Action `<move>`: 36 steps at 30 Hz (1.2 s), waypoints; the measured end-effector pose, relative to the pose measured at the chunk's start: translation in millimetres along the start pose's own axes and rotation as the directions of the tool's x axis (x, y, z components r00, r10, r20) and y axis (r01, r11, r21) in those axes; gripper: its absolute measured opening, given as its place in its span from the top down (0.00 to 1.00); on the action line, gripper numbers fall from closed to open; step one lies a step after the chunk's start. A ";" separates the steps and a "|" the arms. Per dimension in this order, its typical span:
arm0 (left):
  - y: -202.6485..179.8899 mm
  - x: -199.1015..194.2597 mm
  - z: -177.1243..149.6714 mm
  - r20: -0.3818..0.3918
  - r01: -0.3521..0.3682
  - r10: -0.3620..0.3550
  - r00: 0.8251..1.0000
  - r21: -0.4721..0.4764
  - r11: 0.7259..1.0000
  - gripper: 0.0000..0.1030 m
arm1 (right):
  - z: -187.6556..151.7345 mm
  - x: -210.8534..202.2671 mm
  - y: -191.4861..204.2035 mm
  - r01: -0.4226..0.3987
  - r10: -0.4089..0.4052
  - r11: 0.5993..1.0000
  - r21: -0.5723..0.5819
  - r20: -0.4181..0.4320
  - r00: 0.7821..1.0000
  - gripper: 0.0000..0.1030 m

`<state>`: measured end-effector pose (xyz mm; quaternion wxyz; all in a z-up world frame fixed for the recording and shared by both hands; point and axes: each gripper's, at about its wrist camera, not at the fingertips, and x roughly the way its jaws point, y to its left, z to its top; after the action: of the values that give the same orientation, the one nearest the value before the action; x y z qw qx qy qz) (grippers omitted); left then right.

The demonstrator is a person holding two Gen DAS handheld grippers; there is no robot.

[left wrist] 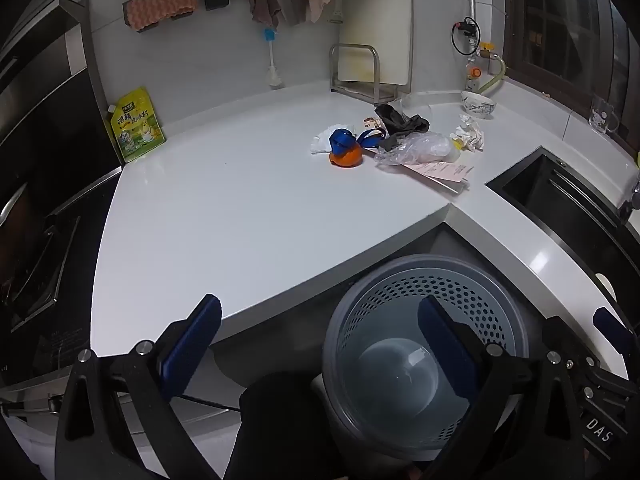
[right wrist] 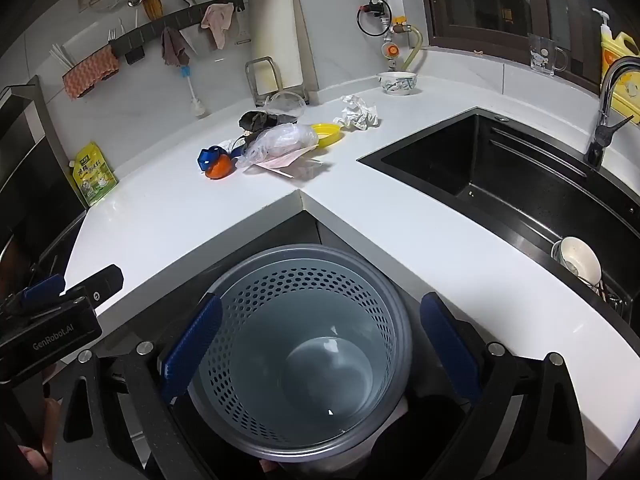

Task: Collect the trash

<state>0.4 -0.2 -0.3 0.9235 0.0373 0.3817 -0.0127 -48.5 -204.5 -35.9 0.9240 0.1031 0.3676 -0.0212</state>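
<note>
Trash pile: a loose cluster on the white countertop [right wrist: 168,216], back near the inside corner, well apart from both grippers.
Orange item [right wrist: 219,168]: round, with a blue strap-like piece [right wrist: 209,157] lying over it, at the left end of the pile.
Clear plastic bag [right wrist: 282,138]: crumpled and see-through, resting on a pink paper slip [right wrist: 280,162].
Dark wrapper [right wrist: 260,119]: crumpled, black-brown, just behind the bag.
Yellow lid [right wrist: 327,133]: flat, touching the bag's right side.
Crumpled white paper [right wrist: 358,114]: wrinkled, at the right end of the pile, near a patterned bowl [right wrist: 397,82].
Bin [right wrist: 304,352]: grey, round, perforated upper wall, nothing visible inside; it stands on the floor below the countertop's corner.
Left gripper [left wrist: 320,344]: held low in front of the counter edge, tilted down, blue-padded jaws spread wide and holding nothing; its right finger overlaps the bin's opening in the left wrist view.
Right gripper [right wrist: 320,344]: poised directly above the bin, pointing down into it, jaws spread wide to either side of the rim, holding nothing.
Sink [right wrist: 500,176]: black, to the right of the pile.
</note>
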 end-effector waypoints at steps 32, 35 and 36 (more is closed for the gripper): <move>-7.0 0.8 -2.2 0.012 0.001 -0.001 1.000 0.004 1.000 0.06 | 2.1 -3.0 -1.2 -0.005 0.005 1.000 0.003 0.008 1.000 0.08; -5.0 -2.7 -1.6 0.014 0.001 -0.002 1.000 0.004 1.000 0.06 | 2.2 -3.3 -1.5 -0.006 0.006 1.000 0.005 0.007 1.000 0.08; -4.2 -3.0 -1.4 0.014 0.002 -0.002 1.000 0.004 1.000 0.06 | 2.2 -3.4 -1.4 -0.005 0.005 1.000 0.005 0.008 1.000 0.08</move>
<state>-3.0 -4.3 0.5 0.9260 0.0386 0.3754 -0.0148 -49.6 -206.4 -32.3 0.9253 0.1063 0.3636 -0.0201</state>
